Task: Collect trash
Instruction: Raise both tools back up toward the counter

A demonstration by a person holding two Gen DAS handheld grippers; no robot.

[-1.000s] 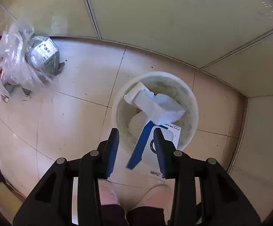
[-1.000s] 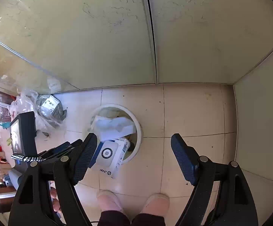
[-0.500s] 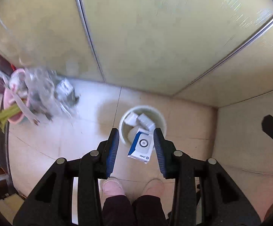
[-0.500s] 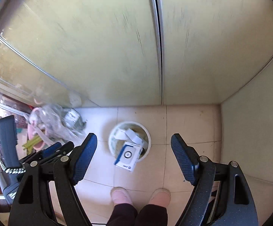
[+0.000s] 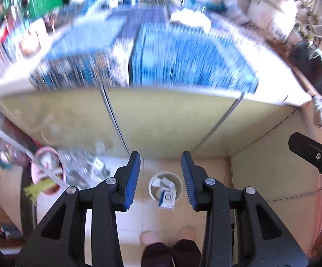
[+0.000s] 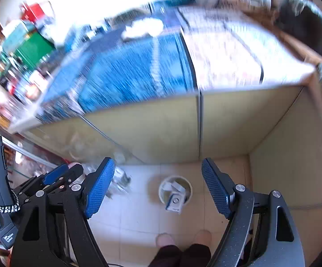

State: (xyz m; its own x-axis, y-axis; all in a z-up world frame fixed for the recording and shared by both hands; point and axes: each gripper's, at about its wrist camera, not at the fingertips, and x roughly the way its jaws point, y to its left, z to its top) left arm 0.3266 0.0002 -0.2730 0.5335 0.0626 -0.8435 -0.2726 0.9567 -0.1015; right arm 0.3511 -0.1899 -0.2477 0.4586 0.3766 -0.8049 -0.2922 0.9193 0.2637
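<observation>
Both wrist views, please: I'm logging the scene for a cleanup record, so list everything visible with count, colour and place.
bin: one, white, on the tiled floor by the counter.
box: one, white and blue, propped over the bin's near rim.
crumpled paper: white, inside the bin; count unclear.
counter: one, yellow-green front, blurred blue top.
plastic bag pile: clear, on the floor left of the bin.
pink tub: one, far left.
left gripper: black, blue pads, open, empty.
right gripper: black, blue pads, open, empty.
feet: two, pale slippers, bottom edge.
</observation>
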